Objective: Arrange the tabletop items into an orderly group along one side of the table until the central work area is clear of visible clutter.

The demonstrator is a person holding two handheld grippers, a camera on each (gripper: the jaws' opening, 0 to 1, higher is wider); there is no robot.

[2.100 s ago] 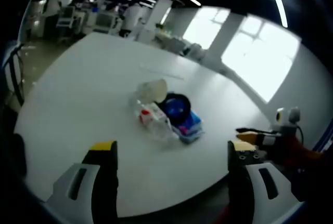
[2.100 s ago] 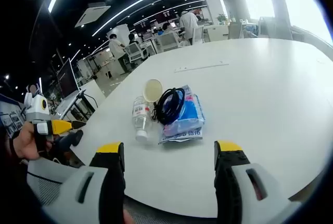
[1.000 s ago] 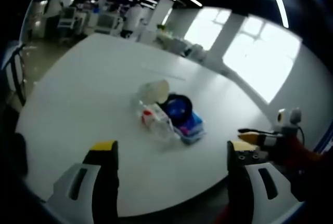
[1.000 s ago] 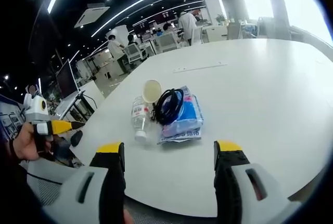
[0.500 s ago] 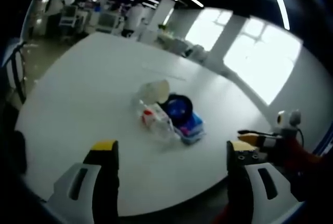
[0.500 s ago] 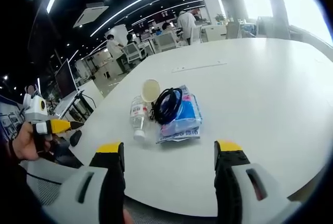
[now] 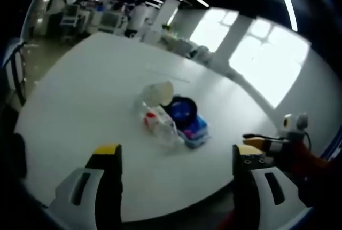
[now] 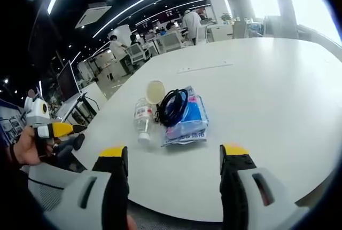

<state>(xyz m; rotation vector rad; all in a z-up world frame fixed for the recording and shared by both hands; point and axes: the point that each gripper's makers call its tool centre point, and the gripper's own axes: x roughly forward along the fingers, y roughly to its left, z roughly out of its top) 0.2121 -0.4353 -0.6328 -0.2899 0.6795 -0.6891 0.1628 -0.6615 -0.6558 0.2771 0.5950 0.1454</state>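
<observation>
We hold the left gripper and the right gripper above the near edge of the white table, both with jaws spread wide and empty. The clutter sits together mid-table, well apart from either gripper: a clear water bottle lying on its side, a paper cup tipped over at its far end, and a coiled black cable resting on a blue packet just right of the bottle.

Not much is different. In the right gripper view, the left gripper has dipped a tiny bit lower beside the white table.
</observation>
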